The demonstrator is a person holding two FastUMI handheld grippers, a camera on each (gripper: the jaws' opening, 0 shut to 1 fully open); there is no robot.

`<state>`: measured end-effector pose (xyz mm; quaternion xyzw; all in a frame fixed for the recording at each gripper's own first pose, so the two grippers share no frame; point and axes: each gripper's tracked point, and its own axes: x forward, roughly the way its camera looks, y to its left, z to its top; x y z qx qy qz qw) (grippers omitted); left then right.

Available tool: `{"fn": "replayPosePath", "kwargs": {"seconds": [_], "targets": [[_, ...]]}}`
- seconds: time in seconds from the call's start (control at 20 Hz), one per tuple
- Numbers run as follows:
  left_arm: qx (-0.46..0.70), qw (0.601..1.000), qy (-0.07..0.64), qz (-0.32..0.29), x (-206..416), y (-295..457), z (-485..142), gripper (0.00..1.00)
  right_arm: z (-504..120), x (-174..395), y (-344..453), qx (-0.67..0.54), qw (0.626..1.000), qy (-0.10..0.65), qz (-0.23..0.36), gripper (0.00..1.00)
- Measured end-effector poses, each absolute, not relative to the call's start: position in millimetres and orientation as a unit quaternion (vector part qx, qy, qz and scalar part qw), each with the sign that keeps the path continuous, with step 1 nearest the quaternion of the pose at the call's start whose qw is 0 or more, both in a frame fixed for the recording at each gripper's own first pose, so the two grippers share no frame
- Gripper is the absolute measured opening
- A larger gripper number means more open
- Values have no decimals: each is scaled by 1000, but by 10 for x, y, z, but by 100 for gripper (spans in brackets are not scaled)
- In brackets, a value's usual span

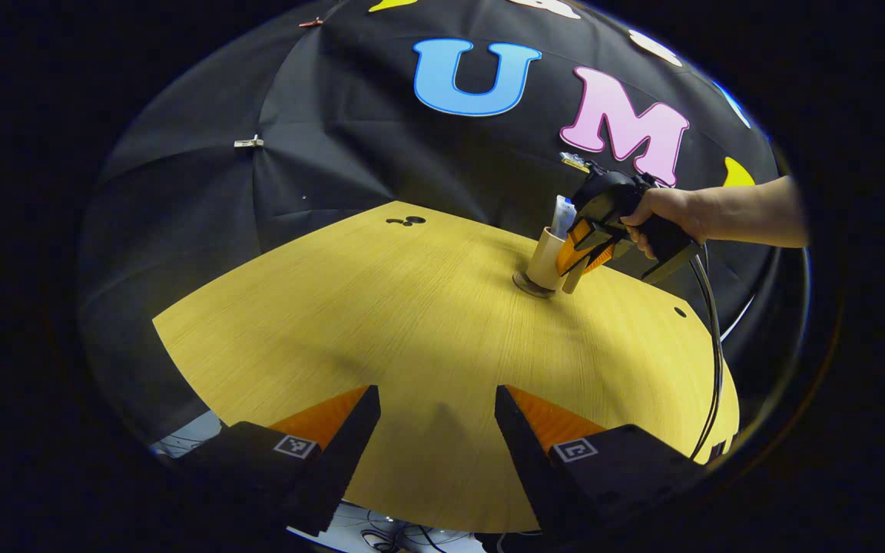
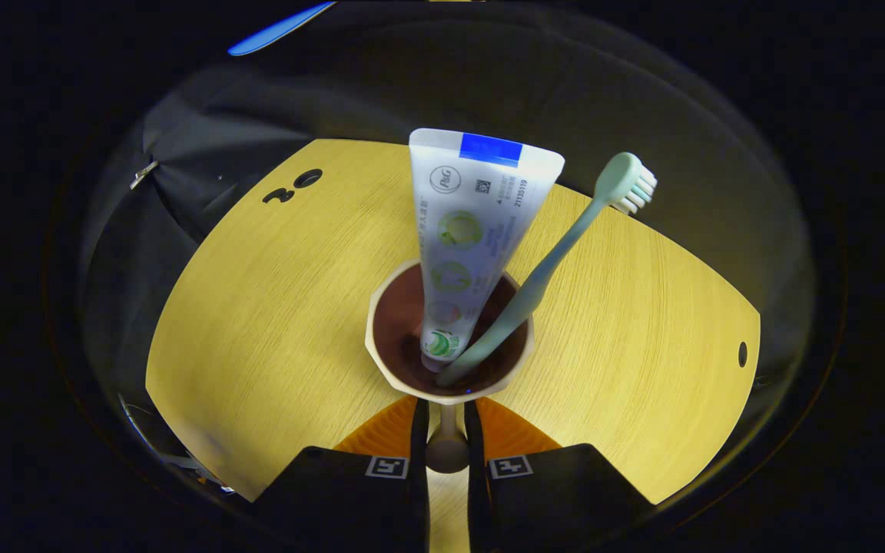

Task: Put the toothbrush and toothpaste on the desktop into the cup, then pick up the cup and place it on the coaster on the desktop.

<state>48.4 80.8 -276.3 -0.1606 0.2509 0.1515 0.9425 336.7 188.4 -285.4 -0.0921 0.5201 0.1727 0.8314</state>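
In the right gripper view a beige cup (image 2: pixel 450 338) with a dark inside holds a white toothpaste tube (image 2: pixel 473 230) and a pale green toothbrush (image 2: pixel 558 261), both leaning out of it. My right gripper (image 2: pixel 447 418) is shut on the cup's handle (image 2: pixel 446 449). In the left gripper view the same cup (image 1: pixel 546 257) sits slightly tilted on a dark round coaster (image 1: pixel 528 285) at the far right of the table, with the right gripper (image 1: pixel 577 265) and a hand (image 1: pixel 665 219) beside it. My left gripper (image 1: pixel 437 399) is open over the near table edge, holding nothing.
The wooden table (image 1: pixel 381 322) has small dark holes at the back (image 1: pixel 406 221) and at the right (image 1: pixel 679 311). A black cable (image 1: pixel 711 346) hangs from the right gripper past the table's right edge. Wires lie below the near edge (image 1: pixel 381 530).
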Motion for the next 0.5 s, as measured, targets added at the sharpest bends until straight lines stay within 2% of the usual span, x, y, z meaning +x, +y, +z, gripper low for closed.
{"fn": "replayPosePath", "kwargs": {"seconds": [0.5], "targets": [[-159,942,246,163,439,892,-2742,95,-2880,3355,1899,-91,828,527,168,23]]}}
